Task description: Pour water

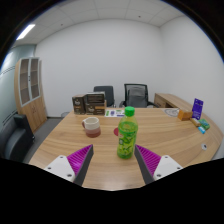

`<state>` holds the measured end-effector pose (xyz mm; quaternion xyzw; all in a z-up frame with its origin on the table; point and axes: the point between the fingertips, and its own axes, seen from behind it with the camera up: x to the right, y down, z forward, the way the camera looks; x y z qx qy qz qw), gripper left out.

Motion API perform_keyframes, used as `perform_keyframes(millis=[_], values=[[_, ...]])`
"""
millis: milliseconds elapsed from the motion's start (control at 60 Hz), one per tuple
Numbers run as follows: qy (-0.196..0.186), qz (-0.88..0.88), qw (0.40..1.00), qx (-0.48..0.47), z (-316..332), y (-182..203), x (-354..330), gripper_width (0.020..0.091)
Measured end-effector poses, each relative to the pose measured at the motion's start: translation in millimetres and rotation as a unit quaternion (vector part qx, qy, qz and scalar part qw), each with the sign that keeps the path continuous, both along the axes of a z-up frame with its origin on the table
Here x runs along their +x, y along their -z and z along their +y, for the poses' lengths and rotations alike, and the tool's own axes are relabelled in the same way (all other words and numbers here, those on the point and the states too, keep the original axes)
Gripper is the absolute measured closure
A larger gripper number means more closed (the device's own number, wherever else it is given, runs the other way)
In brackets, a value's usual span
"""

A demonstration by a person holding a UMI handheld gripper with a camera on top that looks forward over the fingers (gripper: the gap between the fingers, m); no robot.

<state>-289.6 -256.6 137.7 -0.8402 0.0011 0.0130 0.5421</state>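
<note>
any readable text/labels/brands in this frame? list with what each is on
None readable.
Green bottle, standing between the open fingers of the gripper: label print too small.
Two brown boxes on the far side of the table: markings blurred.
Purple box: print unreadable.

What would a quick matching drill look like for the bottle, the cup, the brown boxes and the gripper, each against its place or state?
Things:
1. green bottle
2. cup
3. brown boxes
4. gripper

Place or state:
A. at the table's far edge, before the chairs
B. open, holding nothing
C. upright, just ahead of the fingers
D. on the table, left of the bottle

Pairs: 1-C, 2-D, 3-A, 4-B
</note>
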Motion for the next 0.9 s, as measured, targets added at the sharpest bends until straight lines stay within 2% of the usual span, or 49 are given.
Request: perform_keyframes(millis=[33, 150, 433, 500, 650, 800, 900], values=[[0.000, 0.000, 1.000, 0.007, 13.7, 15.2, 31.5, 0.0249], [-0.001, -0.007, 1.000, 0.011, 50.4, 38.1, 59.6, 0.0250], [-0.031, -0.016, 0.997, 0.071, 138.1, 49.6, 63.4, 0.0262], [-0.032, -0.019, 0.996, 0.084, 147.5, 52.0, 63.7, 0.0320], [-0.026, -0.005, 0.996, 0.085, 155.4, 68.7, 63.7, 0.0547], [0.003, -0.007, 0.995, 0.095, 153.1, 66.6, 72.3, 0.0625], [0.007, -0.012, 0.995, 0.094, 152.8, 66.2, 73.6, 0.0689]])
